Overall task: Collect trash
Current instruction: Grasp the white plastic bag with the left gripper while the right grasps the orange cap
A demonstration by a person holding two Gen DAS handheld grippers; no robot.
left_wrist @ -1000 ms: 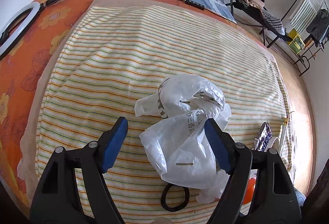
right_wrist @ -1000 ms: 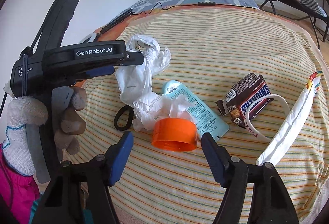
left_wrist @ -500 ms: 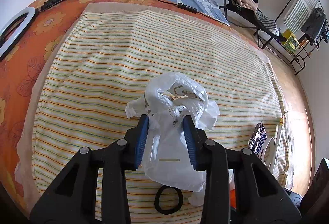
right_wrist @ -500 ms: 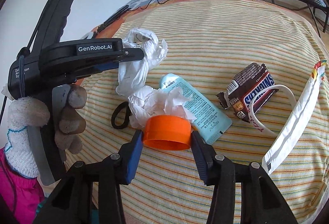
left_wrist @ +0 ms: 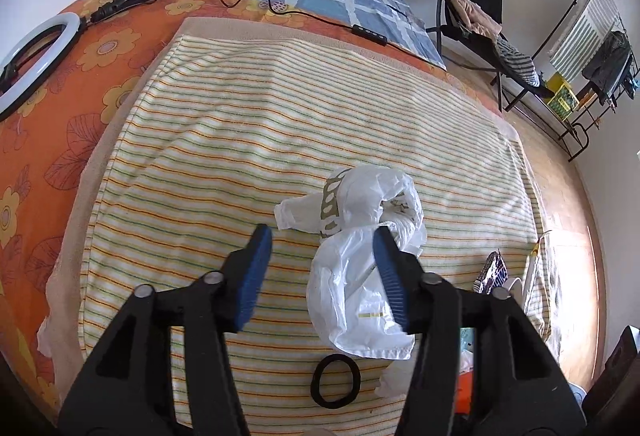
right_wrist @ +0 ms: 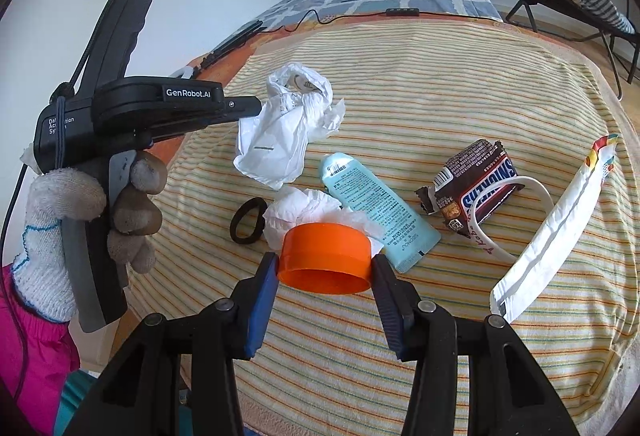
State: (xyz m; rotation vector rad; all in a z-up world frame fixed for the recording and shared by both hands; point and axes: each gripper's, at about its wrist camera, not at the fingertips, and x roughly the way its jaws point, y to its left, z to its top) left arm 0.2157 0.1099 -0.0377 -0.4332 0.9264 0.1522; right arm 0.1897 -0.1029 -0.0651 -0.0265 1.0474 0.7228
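A crumpled white plastic bag [left_wrist: 360, 260] lies on the striped towel [left_wrist: 280, 107]; it also shows in the right wrist view [right_wrist: 284, 131]. My left gripper [left_wrist: 324, 272] is open, its right finger against the bag and its left finger apart from it. My right gripper [right_wrist: 324, 276] is shut on an orange cap [right_wrist: 325, 263]. Behind the cap lie a crumpled tissue [right_wrist: 304, 211], a light blue tube [right_wrist: 376, 207], a Snickers wrapper [right_wrist: 476, 187] and a long white wrapper [right_wrist: 556, 232].
A black hair tie [left_wrist: 335, 380] lies near the towel's front edge, and it shows in the right wrist view [right_wrist: 248, 220]. A ring light [left_wrist: 36, 63] and cable lie at the bed's far left. A black chair [left_wrist: 476, 15] and a rack stand right of the bed.
My left gripper had closed on the white bag and has now opened again, and the bag sits off to the right finger. My right gripper has closed onto the orange cap.
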